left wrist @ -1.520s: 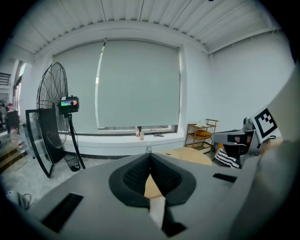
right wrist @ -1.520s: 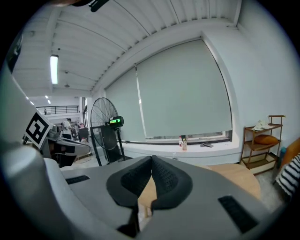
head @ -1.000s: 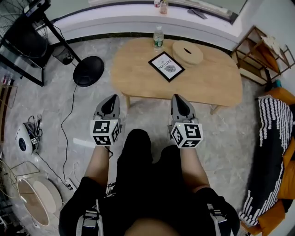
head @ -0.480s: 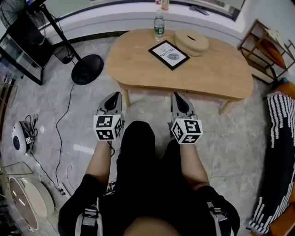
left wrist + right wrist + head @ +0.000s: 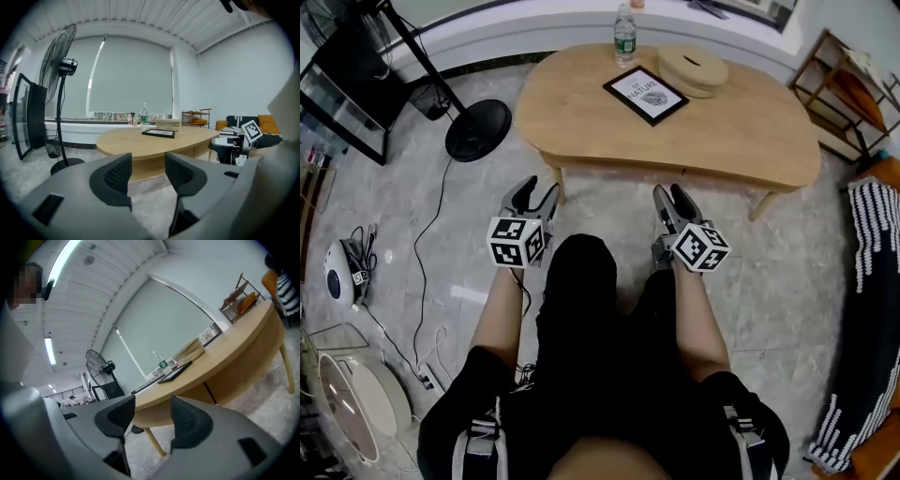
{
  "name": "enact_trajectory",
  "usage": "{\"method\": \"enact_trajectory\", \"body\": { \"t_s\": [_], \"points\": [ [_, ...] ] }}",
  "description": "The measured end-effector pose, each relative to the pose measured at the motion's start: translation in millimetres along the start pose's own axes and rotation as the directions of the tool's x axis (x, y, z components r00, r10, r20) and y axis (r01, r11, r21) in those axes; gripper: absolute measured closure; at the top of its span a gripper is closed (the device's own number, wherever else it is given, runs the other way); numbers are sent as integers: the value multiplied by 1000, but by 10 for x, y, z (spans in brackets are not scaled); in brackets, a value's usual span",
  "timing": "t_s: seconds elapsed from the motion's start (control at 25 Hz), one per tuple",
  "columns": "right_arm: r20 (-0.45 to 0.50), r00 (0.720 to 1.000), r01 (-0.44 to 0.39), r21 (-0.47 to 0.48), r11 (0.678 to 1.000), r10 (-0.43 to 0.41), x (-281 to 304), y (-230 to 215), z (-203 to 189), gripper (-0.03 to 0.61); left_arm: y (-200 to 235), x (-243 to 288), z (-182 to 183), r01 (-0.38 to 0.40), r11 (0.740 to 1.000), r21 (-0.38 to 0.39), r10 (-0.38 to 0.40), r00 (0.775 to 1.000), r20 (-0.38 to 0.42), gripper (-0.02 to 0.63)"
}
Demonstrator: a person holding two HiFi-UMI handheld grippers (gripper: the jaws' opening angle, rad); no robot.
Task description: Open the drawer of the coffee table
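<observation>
The bench fills the upper middle of the head view. It has a smooth, pale wood top with a rounded oval outline and stands on two visible slanted legs. Under the top runs a plain wooden apron, cut by one dark upright seam in the right gripper view. I cannot tell which panel is the drawer front.

Three things stand on the top: one clear plastic bottle with a green label, one black-framed picture lying flat, and one round tan disc with a slot.

Two grey tools with black ribbed pads show at mid-frame, just short of the bench's near edge, with bare floor between. The left hand-held gripper has just been opening, and its jaws stand apart with nothing between them. The right hand-held gripper has likewise just been opening and is empty, seen tilted in its own view.

The floor is grey marbled tile. One black round fan base sits left of the bench, apart from it, and one thin cable trails below it.
</observation>
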State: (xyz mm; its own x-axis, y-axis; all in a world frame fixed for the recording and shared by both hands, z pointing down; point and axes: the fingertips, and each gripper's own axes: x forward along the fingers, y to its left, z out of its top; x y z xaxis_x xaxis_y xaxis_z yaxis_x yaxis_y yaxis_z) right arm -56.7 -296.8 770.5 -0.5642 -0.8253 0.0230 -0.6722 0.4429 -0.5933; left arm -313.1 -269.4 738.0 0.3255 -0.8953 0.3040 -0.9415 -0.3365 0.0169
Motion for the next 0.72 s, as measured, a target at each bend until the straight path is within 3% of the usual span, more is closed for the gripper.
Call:
{"method": "enact_trajectory", "body": {
  "t_s": [0.2, 0.56, 0.72],
  "points": [
    [-39, 999, 30, 78, 996, -27, 97, -510, -255, 281, 249, 182, -146, 22, 999, -41, -22, 1000, 0, 385],
    [-110, 990, 101, 118, 988, -88, 447, -1250, -622, 275, 781, 842, -585, 25, 999, 41, -21, 996, -91, 385],
    [-144, 981, 142, 101, 985, -127, 602, -1462, -691, 275, 989, 1118, -759, 43, 999, 23, -39, 989, -142, 382]
  ]
}}
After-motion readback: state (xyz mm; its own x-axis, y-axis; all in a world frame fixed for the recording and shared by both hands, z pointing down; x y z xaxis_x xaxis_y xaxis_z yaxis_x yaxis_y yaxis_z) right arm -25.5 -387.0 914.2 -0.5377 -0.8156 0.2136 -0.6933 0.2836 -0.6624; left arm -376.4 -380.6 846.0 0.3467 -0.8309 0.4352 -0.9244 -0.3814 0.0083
